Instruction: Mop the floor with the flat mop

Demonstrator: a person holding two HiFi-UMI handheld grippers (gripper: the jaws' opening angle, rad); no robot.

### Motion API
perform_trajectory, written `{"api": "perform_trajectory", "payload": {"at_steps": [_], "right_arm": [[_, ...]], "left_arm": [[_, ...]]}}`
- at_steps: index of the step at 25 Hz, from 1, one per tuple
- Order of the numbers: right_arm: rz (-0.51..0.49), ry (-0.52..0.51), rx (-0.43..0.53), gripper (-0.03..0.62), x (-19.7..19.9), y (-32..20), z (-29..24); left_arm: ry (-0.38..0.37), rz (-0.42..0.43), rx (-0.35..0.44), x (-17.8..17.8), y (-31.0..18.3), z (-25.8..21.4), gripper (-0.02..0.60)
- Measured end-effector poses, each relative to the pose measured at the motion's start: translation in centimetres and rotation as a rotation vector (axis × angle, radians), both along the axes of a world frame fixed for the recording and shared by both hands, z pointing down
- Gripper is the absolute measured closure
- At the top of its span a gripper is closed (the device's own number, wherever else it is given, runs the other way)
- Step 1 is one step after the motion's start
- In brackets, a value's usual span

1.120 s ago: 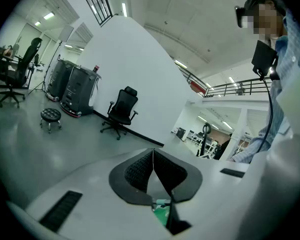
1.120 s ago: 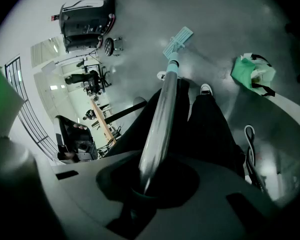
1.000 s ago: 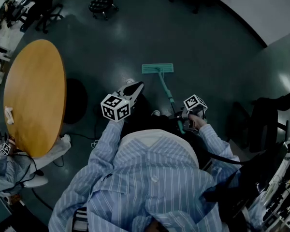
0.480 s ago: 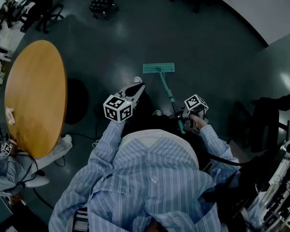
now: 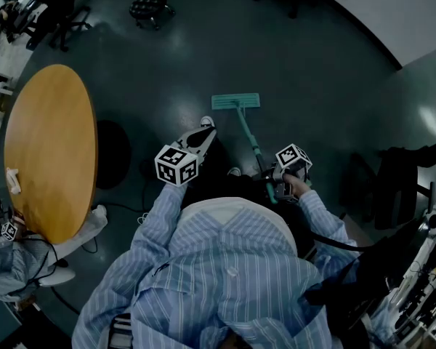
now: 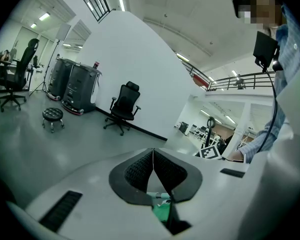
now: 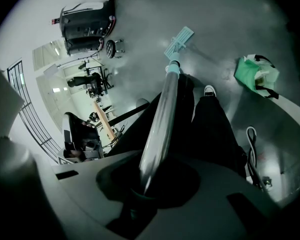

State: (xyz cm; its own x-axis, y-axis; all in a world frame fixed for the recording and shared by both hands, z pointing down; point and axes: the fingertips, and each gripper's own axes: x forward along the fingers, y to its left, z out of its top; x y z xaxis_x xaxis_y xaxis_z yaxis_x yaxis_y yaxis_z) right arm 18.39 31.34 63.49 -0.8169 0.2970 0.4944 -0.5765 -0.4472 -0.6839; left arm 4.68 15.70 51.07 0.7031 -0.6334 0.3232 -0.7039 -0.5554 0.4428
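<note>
The flat mop has a teal head (image 5: 235,101) lying flat on the dark floor in front of the person's feet. Its handle (image 5: 251,142) slants back to my right gripper (image 5: 282,177), which is shut on the upper end. In the right gripper view the shiny handle (image 7: 161,120) runs from between the jaws of the right gripper (image 7: 146,181) down to the mop head (image 7: 179,39). My left gripper (image 5: 208,129) hangs left of the handle, apart from it. The left gripper (image 6: 153,168) has its ribbed pads pressed together with nothing between them.
A round wooden table (image 5: 51,144) stands at the left, with a dark round base (image 5: 115,151) beside it. A stool (image 5: 147,6) and office chairs stand at the back. Dark equipment (image 5: 400,187) crowds the right. A green bag (image 7: 255,71) lies on the floor.
Almost nothing differs. The left gripper has sunk slightly towards the body; the mop head and the right gripper hold nearly the same place.
</note>
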Motion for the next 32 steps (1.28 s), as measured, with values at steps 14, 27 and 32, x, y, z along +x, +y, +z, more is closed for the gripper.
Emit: {"api": "perform_trajectory", "payload": {"at_steps": [14,27,32], "right_arm": [[0.005,-0.014,-0.024,0.528,-2.7,-8.4,0.0],[0.042,-0.015,-0.026,0.528,-7.5,-24.8,0.0],[0.058,-0.003,-0.011,0.528,-10.1,-32.6,1.2]], "left_arm": [[0.008,-0.004,-0.060,-1.8,-8.2,2.0,0.574],[-0.022,0.004,-0.081,-6.6,-21.4,4.3,0.574],[-0.033,0.005,-0.093,-9.4,-27.1,5.6,0.574]]}}
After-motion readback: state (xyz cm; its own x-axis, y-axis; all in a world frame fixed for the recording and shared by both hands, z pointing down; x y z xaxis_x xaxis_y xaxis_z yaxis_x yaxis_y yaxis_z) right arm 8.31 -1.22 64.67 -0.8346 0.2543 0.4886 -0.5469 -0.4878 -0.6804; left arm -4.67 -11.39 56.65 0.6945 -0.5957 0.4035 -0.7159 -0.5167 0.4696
